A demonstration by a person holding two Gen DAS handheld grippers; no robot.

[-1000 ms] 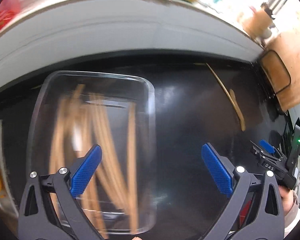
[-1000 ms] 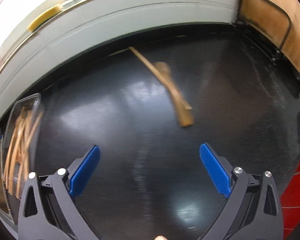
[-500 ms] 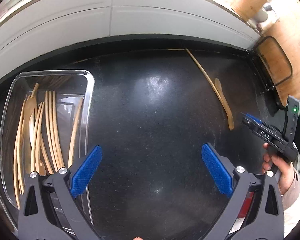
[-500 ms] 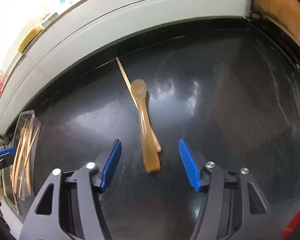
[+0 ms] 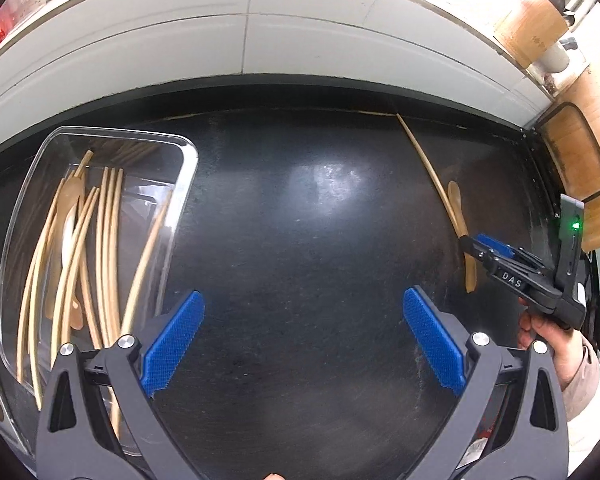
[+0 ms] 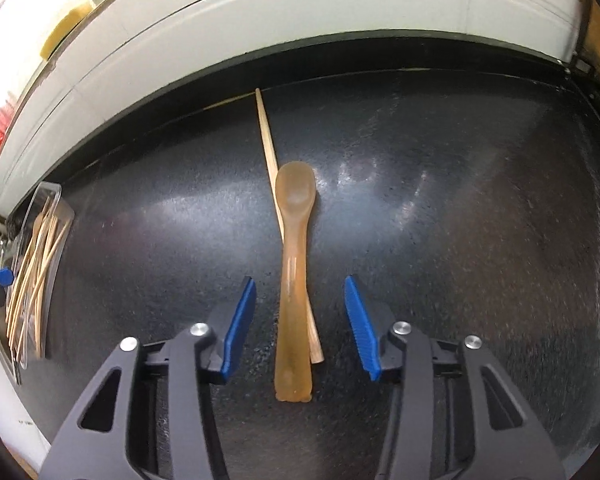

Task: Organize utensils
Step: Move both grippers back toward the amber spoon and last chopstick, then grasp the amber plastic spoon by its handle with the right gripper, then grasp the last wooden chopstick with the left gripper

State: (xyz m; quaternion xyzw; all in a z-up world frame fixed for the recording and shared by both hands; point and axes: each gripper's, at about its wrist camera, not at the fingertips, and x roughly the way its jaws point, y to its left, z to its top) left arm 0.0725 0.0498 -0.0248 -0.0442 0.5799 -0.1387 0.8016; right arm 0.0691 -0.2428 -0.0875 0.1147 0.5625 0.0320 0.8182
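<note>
A: Progress on the sorting, how does it look?

B: Mostly done, I'd judge. The clear tray [image 5: 188,160] at the left of the black counter [image 5: 300,260] already holds a bundle of chopsticks [image 5: 108,240] and what look like a couple of spoons among them. Two pieces are left out on the counter: a tan spoon [image 6: 294,264] and a single chopstick [image 6: 269,152], well apart from the tray.

A: How do those two lie?

B: They cross. The spoon rests over the chopstick, bowl toward the tiled wall [image 6: 300,32], handle toward the camera.

A: And the right gripper [image 6: 300,316]?

B: It points down over the spoon handle. Its fingers are closing, with the handle and the chopstick's near end both between them, but the blue pads do not touch either yet. Nothing is held.

A: The left gripper [image 5: 300,340]?

B: Fingers spread wide and empty, hanging over bare counter just beside the tray.

A: So what remains?

B: By my reckoning, lifting the spoon and the chopstick into the tray. Since they overlap, the pinch may catch both or nudge the chopstick aside.
</note>
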